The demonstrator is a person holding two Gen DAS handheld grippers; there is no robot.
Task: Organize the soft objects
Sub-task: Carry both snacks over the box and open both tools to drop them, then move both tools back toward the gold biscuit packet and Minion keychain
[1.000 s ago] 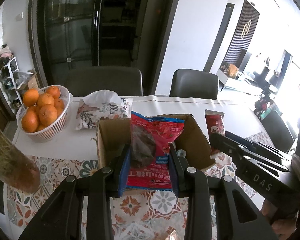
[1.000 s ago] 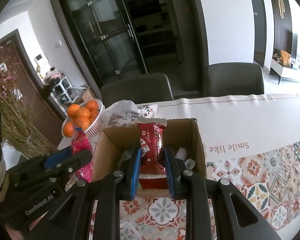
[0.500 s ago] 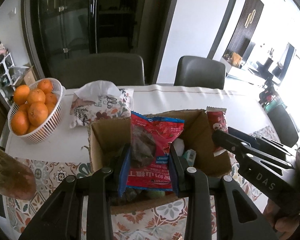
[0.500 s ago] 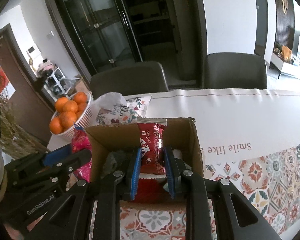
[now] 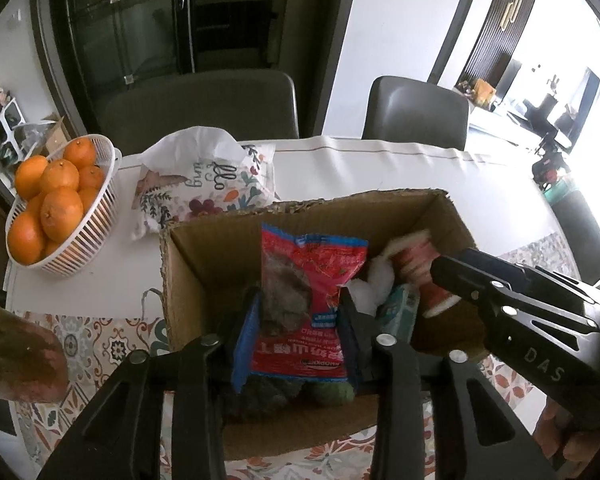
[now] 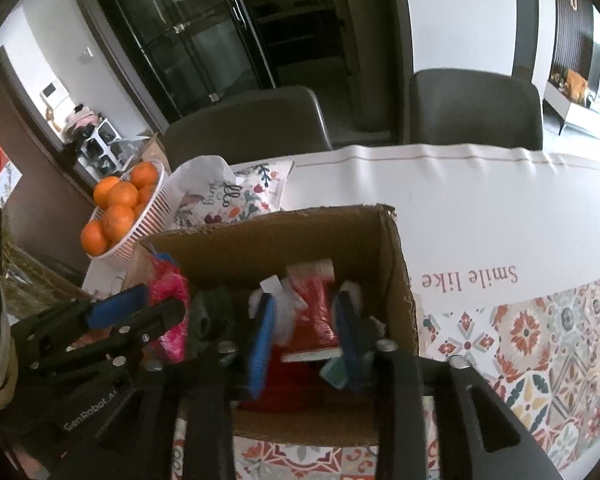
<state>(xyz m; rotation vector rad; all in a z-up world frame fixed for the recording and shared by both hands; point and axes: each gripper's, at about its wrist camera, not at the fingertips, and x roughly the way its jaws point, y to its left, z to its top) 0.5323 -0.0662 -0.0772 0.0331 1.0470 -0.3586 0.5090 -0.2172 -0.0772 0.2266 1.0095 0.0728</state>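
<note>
An open cardboard box stands on the table before both grippers. My left gripper is shut on a red and blue snack bag, held upright over the box. My right gripper has its jaws spread apart; a small red snack packet is between them, tilted and blurred, inside the box. The right gripper also shows in the left wrist view, and the left gripper in the right wrist view. Dark and white soft items lie in the box.
A white basket of oranges stands at the left. A floral tissue pack lies behind the box. Two dark chairs stand at the table's far edge. A dried plant is at the near left.
Both grippers moved forward and down over the box. The right gripper's jaws opened and the red packet dropped between them into the box. The left gripper kept its bag.
</note>
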